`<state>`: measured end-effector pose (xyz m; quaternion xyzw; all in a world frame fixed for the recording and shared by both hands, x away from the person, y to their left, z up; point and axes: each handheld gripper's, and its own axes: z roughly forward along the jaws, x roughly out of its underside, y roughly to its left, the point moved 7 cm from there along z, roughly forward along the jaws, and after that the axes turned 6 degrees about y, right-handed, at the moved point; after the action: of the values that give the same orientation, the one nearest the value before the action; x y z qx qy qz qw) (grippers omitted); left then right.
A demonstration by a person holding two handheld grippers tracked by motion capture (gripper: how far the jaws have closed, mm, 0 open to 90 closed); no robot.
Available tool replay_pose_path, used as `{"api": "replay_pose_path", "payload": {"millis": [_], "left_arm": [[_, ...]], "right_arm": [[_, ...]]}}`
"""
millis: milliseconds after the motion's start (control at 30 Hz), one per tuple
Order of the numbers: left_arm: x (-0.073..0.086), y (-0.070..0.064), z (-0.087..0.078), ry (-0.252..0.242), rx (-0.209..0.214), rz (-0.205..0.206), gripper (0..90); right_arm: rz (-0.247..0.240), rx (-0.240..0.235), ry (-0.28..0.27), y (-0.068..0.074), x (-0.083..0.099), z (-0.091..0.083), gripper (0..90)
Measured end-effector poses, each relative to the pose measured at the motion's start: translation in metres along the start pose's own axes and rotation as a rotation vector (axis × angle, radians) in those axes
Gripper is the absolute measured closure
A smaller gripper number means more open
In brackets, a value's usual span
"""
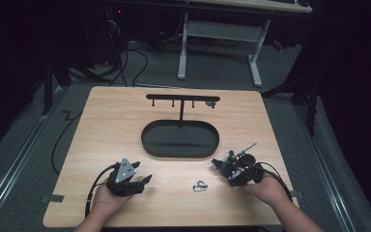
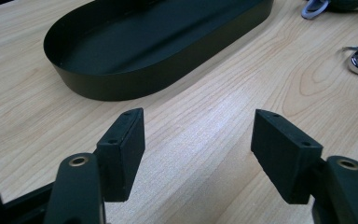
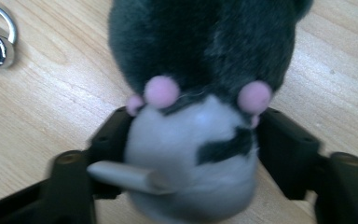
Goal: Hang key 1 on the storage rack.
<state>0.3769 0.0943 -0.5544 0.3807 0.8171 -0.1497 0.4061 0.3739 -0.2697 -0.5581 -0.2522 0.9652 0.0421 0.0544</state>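
The room is dark around a pale wooden counter (image 1: 116, 121), with cables on the grey floor and the legs of a white desk beyond its far edge. Near the middle of the counter sits a black oval tray (image 1: 179, 140) with a post rising from it to a crossbar of hooks (image 1: 182, 98). Toward the near right corner, the right hand-held gripper (image 1: 232, 170) is clamped on a small plush toy (image 3: 200, 116), dark grey on top with a pale belly and pink pom-pom dots; the jaws press its pale lower half from both sides, and the toy's dark end points away from the hand, toward the tray. A thin rod or stick pokes out of that cluster toward the far right, though I cannot tell what it belongs to. Just to the left of the toy, lying free on the wood, is a silver clasp (image 1: 200, 186), touching neither tool. The left hand-held gripper (image 1: 142, 181) rests near the near left corner, jaws spread wide with only bare wood between them, aimed toward the tray and the clasp. The tray and its hooks lie ahead and to the left of the held toy, so my guess is that any move to the stand means carrying it forward and inward. The right hand is plainly the one placed for that; the left is nearer to the clasp's open side.
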Motion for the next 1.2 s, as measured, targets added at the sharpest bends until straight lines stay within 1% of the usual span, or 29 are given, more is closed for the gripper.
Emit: {"api": "replay_pose_path", "payload": {"millis": [33, 100, 167, 200, 233, 267, 300, 333, 600, 633, 667, 833, 1067, 1133, 1200], "left_arm": [[0.000, 0.000, 0.000, 0.000, 0.000, 0.000, 35.7], [0.000, 0.000, 0.000, -0.001, 0.000, -0.001, 35.7], [0.000, 0.001, 0.000, -0.001, -0.001, -0.001, 35.7], [0.000, 0.001, 0.000, -0.001, -0.002, -0.002, 35.7], [0.000, 0.001, -0.001, -0.001, -0.002, -0.001, 35.7], [0.000, 0.001, 0.000, 0.000, -0.002, -0.001, 35.7], [0.000, 0.001, 0.000, -0.001, -0.003, -0.001, 35.7], [0.000, 0.001, 0.000, -0.001, -0.004, -0.002, 35.7], [0.000, 0.001, 0.000, -0.002, -0.006, -0.001, 35.7], [0.000, 0.001, 0.000, -0.002, -0.006, -0.001, 35.8], [0.000, 0.001, 0.000, -0.002, -0.005, -0.002, 35.7], [0.000, 0.001, 0.000, -0.003, -0.002, -0.004, 35.7], [0.000, 0.000, -0.001, -0.006, 0.001, -0.004, 35.7], [0.000, 0.000, -0.002, -0.012, 0.003, -0.007, 35.7], [-0.001, 0.000, -0.003, -0.020, 0.002, -0.006, 35.7]], "right_arm": [[0.000, 0.000, 0.000, 0.000, 0.000, 0.000, 39.3], [-0.004, 0.004, 0.006, 0.000, 0.000, 0.000, 44.3], [-0.013, 0.004, 0.002, 0.001, 0.000, -0.002, 46.7], [-0.002, 0.005, 0.005, 0.002, 0.001, -0.003, 47.2], [-0.003, 0.001, 0.001, 0.002, 0.000, -0.006, 47.5], [-0.001, -0.014, -0.012, 0.002, -0.001, -0.010, 47.8], [-0.001, -0.014, -0.012, 0.002, -0.001, -0.010, 47.8], [0.005, -0.021, -0.012, 0.003, -0.002, -0.013, 47.8], [0.004, -0.020, -0.038, 0.001, -0.007, -0.038, 47.8], [-0.003, -0.018, -0.044, 0.000, -0.008, -0.040, 47.8], [0.002, -0.017, -0.045, 0.001, -0.008, -0.043, 47.8], [0.004, -0.021, -0.043, 0.002, -0.010, -0.048, 47.8], [0.006, -0.028, -0.054, 0.001, -0.015, -0.055, 47.7], [0.020, -0.027, -0.058, 0.000, -0.017, -0.058, 47.7], [0.019, -0.032, -0.066, 0.000, -0.019, -0.060, 47.7]]}}
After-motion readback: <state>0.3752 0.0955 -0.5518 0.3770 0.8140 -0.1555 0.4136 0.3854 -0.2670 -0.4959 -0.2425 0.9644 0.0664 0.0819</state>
